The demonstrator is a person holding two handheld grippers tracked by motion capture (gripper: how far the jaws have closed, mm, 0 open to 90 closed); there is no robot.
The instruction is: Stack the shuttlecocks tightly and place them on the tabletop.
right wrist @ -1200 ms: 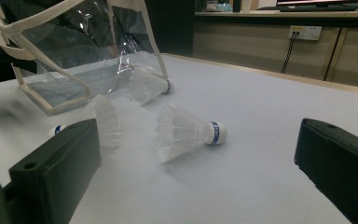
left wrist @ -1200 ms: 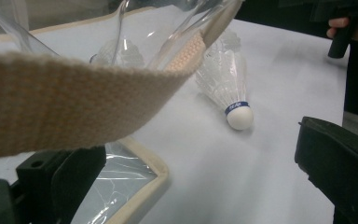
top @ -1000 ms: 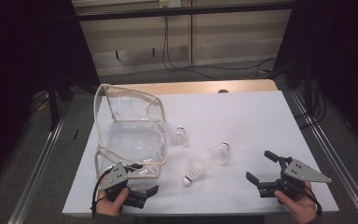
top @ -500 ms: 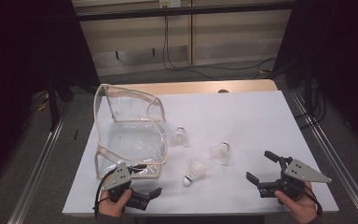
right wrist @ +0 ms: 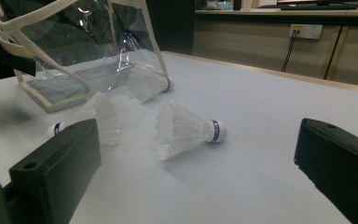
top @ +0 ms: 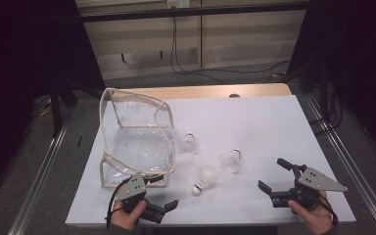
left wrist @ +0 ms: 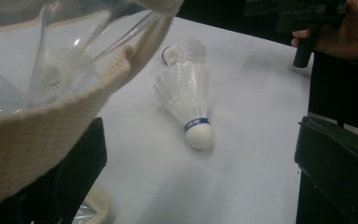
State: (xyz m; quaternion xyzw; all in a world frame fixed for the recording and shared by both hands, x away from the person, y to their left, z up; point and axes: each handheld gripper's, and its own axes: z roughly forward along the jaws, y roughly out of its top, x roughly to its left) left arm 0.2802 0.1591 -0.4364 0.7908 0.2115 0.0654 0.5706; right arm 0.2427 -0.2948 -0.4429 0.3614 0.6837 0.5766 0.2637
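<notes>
A clear plastic bag (top: 127, 142) with beige trim stands open at the table's left. Three white shuttlecocks lie to its right: one (top: 190, 143) by the bag, one (top: 231, 160) farther right, one (top: 204, 180) nearest the front. My left gripper (top: 161, 193) is open at the bag's front corner. In the left gripper view the bag's trim (left wrist: 51, 116) crosses one jaw and the nearest shuttlecock (left wrist: 186, 100) lies just ahead. My right gripper (top: 273, 175) is open near the front right edge, and a shuttlecock (right wrist: 186, 128) lies ahead of it.
The white table top (top: 254, 122) has a wooden strip at its far edge. Metal rails (top: 342, 161) run along both sides. Cables (top: 186, 54) hang down a wall panel behind the table. The other hand and its gripper (left wrist: 317, 23) show in the left gripper view.
My left gripper has edged slightly to the right near the bag's front corner. The right gripper, the bag and the shuttlecocks have stayed put.
</notes>
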